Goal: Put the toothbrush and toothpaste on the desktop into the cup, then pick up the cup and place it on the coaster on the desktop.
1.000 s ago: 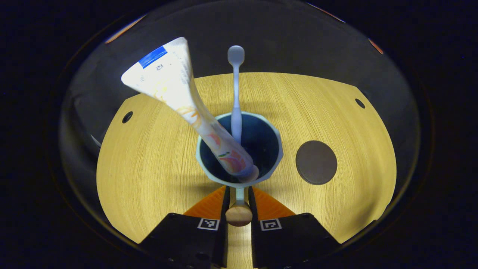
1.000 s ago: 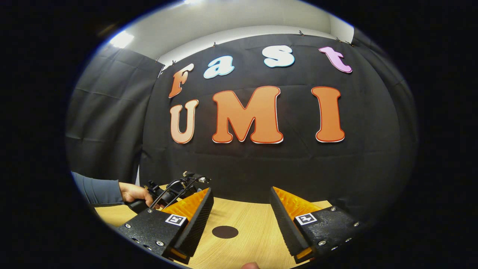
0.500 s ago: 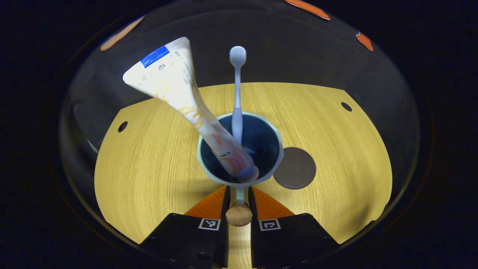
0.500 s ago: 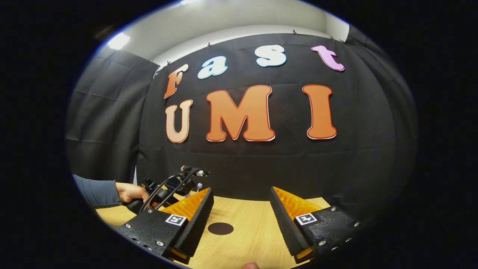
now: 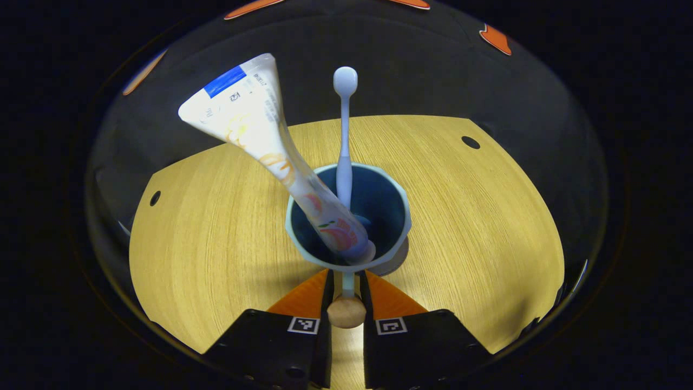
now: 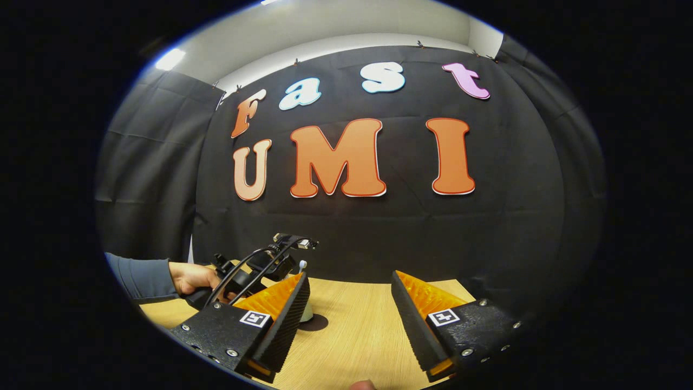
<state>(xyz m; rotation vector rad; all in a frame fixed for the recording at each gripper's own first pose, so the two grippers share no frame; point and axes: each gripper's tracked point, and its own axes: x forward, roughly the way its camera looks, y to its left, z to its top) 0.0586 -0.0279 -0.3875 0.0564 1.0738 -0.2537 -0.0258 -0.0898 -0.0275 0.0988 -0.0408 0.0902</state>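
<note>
Cup (image 5: 346, 216) handle pinched between left gripper (image 5: 346, 292) fingers; right gripper (image 6: 349, 319) fingers spread, empty.

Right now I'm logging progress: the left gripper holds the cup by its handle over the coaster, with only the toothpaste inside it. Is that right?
Not quite. The cup holds both the toothpaste and the toothbrush, as the left gripper view shows. The rest stands: the left gripper grips the handle, and the coaster peeks out under the cup.
</note>
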